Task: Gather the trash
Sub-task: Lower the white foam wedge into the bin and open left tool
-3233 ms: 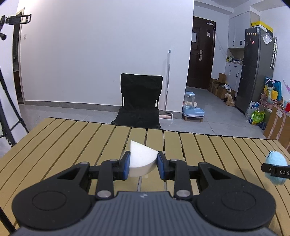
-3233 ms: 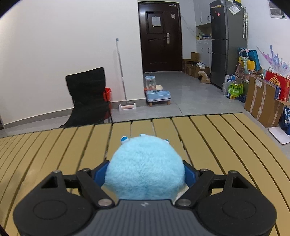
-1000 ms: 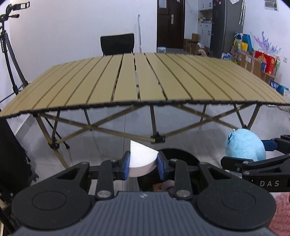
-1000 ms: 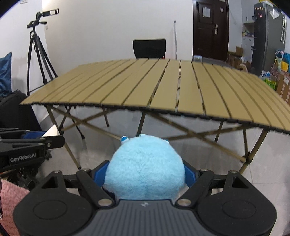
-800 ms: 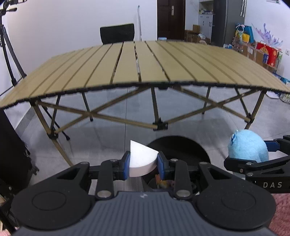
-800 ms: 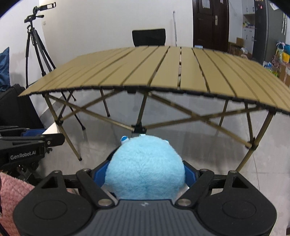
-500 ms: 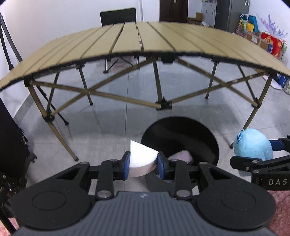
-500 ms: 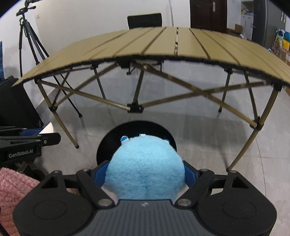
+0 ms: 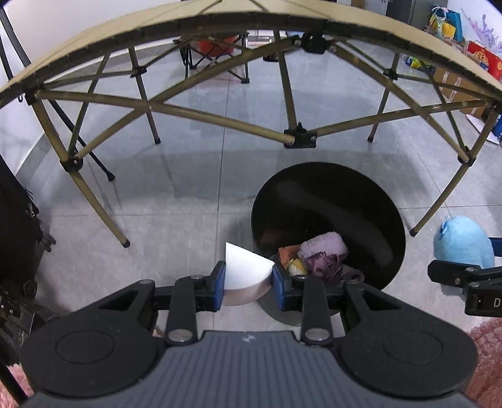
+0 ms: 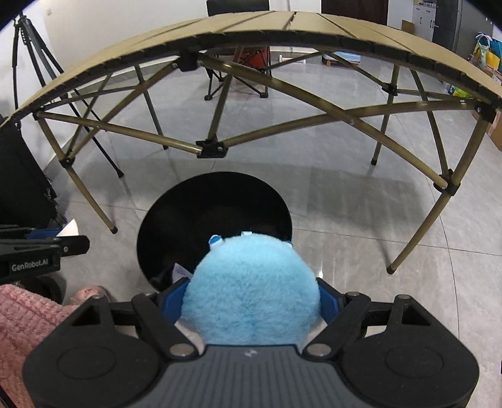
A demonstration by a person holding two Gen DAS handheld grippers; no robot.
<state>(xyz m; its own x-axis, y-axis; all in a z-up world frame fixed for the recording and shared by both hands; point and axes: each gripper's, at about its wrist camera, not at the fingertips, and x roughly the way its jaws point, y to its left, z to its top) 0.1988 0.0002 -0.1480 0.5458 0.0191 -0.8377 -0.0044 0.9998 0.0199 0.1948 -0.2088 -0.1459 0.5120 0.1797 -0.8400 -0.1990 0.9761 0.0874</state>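
Tan slatted folding table (image 9: pixel 219 18) arches over the grey tile floor, with the round black trash bin (image 9: pixel 329 188) below, already holding some scraps. Right gripper (image 10: pixel 251 301) is clamped on a fluffy light-blue plush ball (image 10: pixel 251 292) over the bin's near rim. Left gripper (image 9: pixel 248 282) pinches a white foam wedge (image 9: pixel 244 270) just at the bin's left edge

You are holding a white foam wedge (image 9: pixel 246 270), a quarter-round slice with its point aimed forward, hanging just over the near-left rim of the black round bin (image 9: pixel 326 194). You are also carrying a fluffy light-blue plush ball (image 10: pixel 251 298) above the bin's near edge. The bin is standing on the floor, holding a pink plush roll (image 9: pixel 324 246) and other scraps.
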